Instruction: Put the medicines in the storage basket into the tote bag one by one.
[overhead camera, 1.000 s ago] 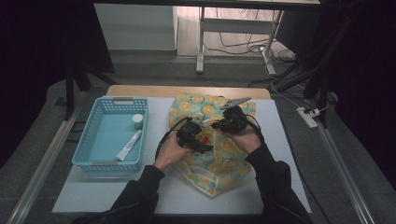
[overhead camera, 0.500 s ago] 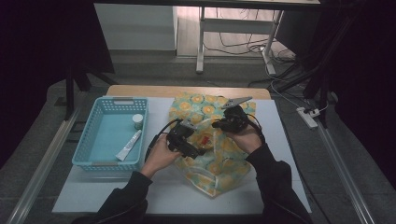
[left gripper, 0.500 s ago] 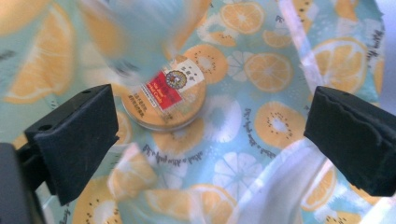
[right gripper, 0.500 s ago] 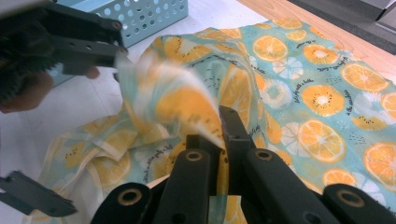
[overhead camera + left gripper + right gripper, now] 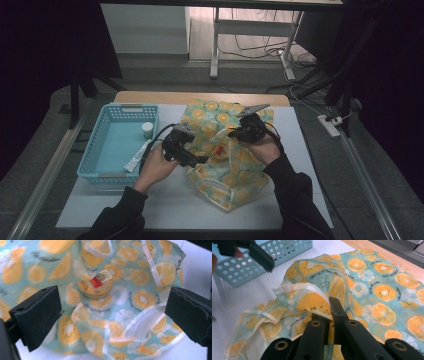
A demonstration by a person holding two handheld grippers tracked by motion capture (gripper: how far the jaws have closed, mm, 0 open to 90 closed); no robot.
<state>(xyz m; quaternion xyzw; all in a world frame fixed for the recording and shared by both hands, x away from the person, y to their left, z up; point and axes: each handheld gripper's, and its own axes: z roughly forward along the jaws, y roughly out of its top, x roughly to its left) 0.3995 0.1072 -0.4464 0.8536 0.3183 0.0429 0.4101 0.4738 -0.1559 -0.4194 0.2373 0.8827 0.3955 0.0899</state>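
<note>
One fruit-print bag point(image 5: 225, 155) lies at the middle of the surface point(image 5: 150, 205), with one round tin point(image 5: 96, 285) showing inside it. My right gripper point(image 5: 239, 132) has its fingers closed on the bag's cloth. My left gripper point(image 5: 196, 159) holds its fingers wide open, holding nothing, at the bag's left edge. One blue basket point(image 5: 97, 150) at the left edge holds one tube point(image 5: 136, 157) and one small bottle point(image 5: 147, 130).

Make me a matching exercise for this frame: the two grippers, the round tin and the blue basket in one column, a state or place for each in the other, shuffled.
Things:
1. left gripper
2. right gripper
3. round tin
4. blue basket

States or places:
A. lying on the orange-print cloth bag, red label up
B. shut on a raised fold of the bag
C. at the table's left, holding a small jar and a tube
D. open, jaws spread wide above the bag

Pairs: 1-D, 2-B, 3-A, 4-C
</note>
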